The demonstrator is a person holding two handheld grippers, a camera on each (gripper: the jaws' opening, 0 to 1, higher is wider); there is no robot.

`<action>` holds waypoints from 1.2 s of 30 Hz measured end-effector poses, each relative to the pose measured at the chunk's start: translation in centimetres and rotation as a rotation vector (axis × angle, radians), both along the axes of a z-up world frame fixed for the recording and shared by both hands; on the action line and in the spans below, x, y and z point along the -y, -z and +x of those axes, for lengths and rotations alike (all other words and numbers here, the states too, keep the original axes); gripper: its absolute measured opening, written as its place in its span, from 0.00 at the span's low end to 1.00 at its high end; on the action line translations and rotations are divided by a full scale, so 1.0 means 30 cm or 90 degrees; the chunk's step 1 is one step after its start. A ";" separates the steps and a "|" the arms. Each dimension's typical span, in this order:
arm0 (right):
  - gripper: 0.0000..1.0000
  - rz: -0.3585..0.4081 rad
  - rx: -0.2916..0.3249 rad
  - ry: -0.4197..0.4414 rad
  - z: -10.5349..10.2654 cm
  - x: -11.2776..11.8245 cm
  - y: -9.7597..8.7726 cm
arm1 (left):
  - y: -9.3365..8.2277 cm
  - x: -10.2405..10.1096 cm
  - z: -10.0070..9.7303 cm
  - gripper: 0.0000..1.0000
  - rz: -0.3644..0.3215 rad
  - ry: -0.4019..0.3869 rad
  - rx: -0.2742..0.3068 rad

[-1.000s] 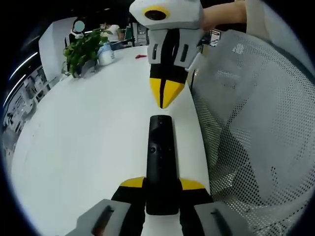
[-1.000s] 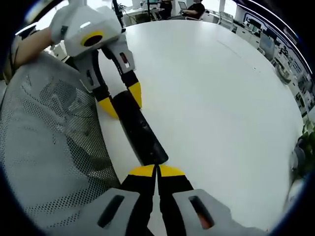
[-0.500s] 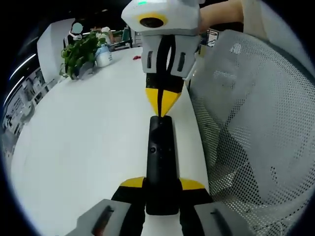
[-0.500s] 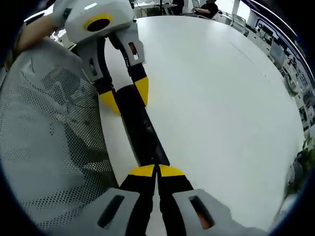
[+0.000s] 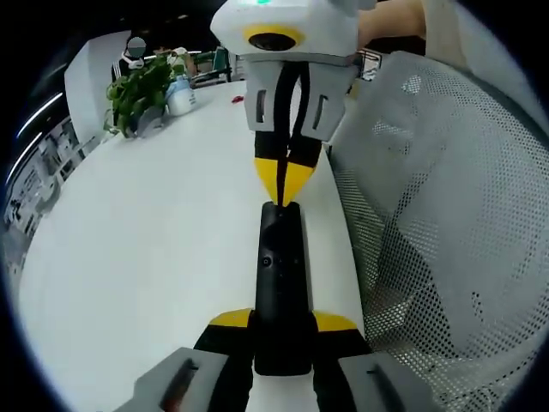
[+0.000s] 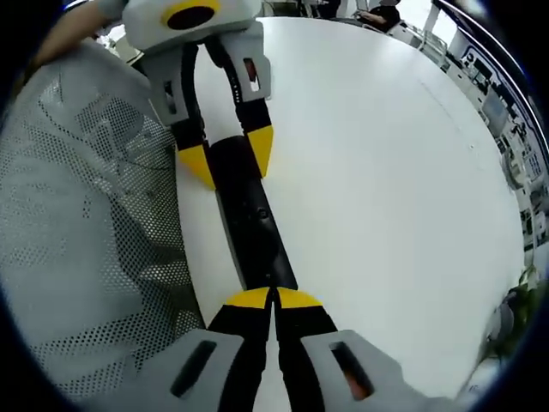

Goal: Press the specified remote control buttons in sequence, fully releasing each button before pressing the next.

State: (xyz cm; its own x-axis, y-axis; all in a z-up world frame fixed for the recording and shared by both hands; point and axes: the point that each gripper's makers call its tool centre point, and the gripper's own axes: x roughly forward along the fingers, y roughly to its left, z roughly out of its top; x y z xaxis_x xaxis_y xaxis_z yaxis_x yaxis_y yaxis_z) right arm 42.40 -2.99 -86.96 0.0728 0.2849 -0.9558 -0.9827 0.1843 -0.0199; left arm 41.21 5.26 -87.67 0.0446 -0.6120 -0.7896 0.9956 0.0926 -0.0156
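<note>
Main risk, as I judge it: right gripper (image 6: 274, 296) has jaws shut tip-to-tip & bears on the far end of the black remote control (image 5: 280, 283). That end looks like it carries the top button, but I can't tell if the tips are on a button or on bare casing. Off-centre push → wrong button, or the remote pivots in the clamp. Lifting only partway before the next press would break the full-release rule.

Second risk: remote sits close to the white table (image 5: 146, 257) edge, w/ a grey mesh chair back (image 5: 446, 223) just beside at 3 o'clock in left gripper view. A hard shove could skid it off.

Pose: left gripper (image 5: 281, 322) clamps the near end of the remote between both yellow tips, at 6 o'clock in its own view. Remote runs straight up toward 12, lying on or just above the table. Right gripper comes down from 12 o'clock there, nose-first, steeply tilted. In right gripper view the left gripper straddles the remote at 11 o'clock.

Potted plant (image 5: 141, 86) well apart at 10 o'clock.
</note>
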 end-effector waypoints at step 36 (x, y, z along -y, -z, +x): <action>0.00 0.035 -0.054 0.085 0.007 0.002 -0.007 | 0.004 0.004 0.004 0.25 0.000 -0.009 -0.003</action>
